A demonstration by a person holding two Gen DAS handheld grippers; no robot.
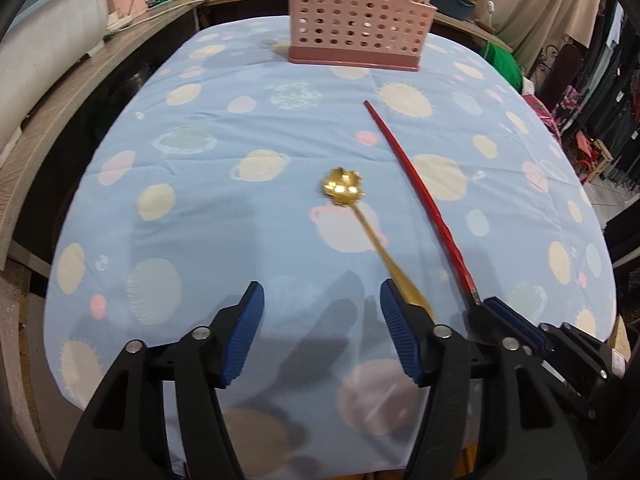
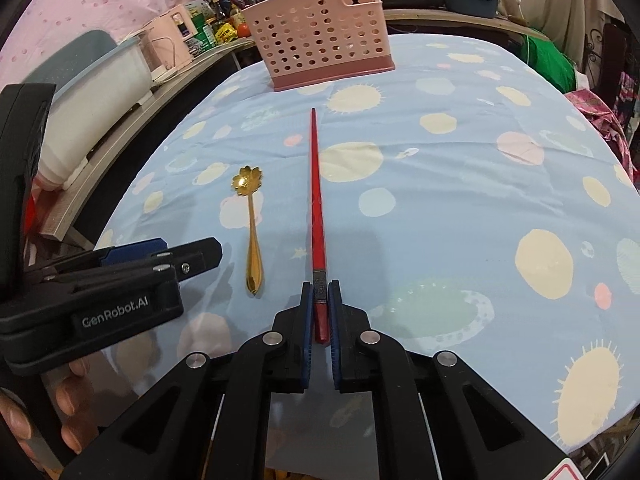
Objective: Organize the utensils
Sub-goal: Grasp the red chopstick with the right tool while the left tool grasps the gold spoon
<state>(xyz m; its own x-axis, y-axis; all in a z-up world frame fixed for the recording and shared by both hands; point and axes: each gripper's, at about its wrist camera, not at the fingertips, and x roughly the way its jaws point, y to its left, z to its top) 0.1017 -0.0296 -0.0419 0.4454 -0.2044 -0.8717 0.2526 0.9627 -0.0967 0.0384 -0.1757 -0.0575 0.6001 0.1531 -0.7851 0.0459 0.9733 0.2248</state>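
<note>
The right claw (image 2: 320, 300) pinches the thick end of a red chopstick (image 2: 316, 200) lying on the table (image 2: 440, 208); the left claw (image 1: 320, 312) hangs spread beside a gold spoon (image 1: 360, 216). Lifting level should suit the pink holder (image 2: 320, 36)

Left gripper (image 1: 322, 304) fingers spread wide; right gripper (image 2: 320, 312) fingers clamped.
</note>
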